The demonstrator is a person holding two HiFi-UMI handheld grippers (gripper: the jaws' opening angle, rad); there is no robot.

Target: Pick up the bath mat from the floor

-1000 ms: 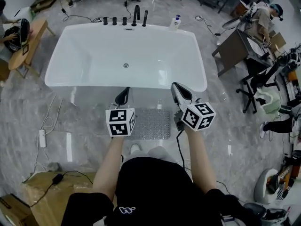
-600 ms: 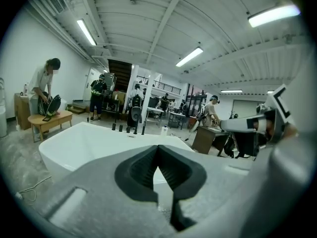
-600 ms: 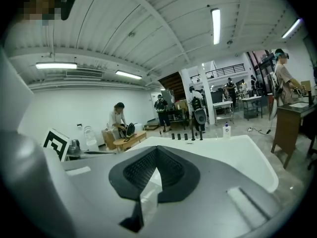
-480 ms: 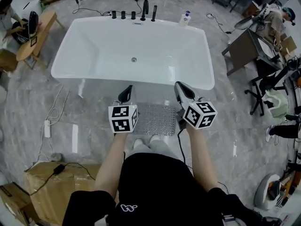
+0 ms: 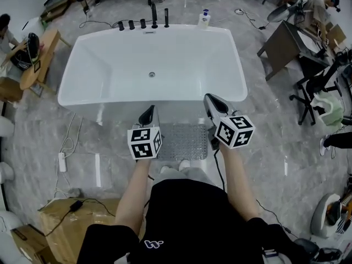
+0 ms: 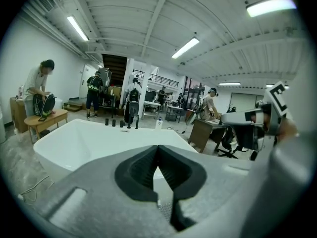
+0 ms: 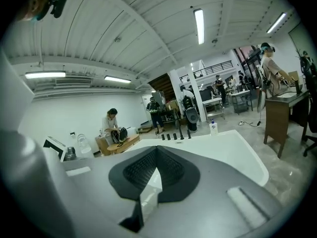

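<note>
A clear, bumpy bath mat (image 5: 182, 141) lies flat on the grey marble floor, just in front of the white bathtub (image 5: 151, 65). My left gripper (image 5: 147, 114) hangs in the air over the mat's left end, jaws shut with nothing in them. Over the mat's right end my right gripper (image 5: 212, 103) is held the same way, shut and empty. Both point toward the tub. In the left gripper view the tips (image 6: 158, 147) meet before the tub rim, and a strip of mat (image 6: 165, 210) shows under them. The right gripper view shows closed tips (image 7: 156, 148) too.
Black taps (image 5: 144, 22) and a soap bottle (image 5: 204, 18) stand at the tub's far rim. A power strip with cable (image 5: 62, 161) lies on the floor at left, a cardboard box (image 5: 55, 219) at lower left. Desks, office chairs and people fill the right and far left.
Both grippers have come a little lower and shifted along the tub's front over the mat; the head view has swung as well. Their jaws have stayed shut.
</note>
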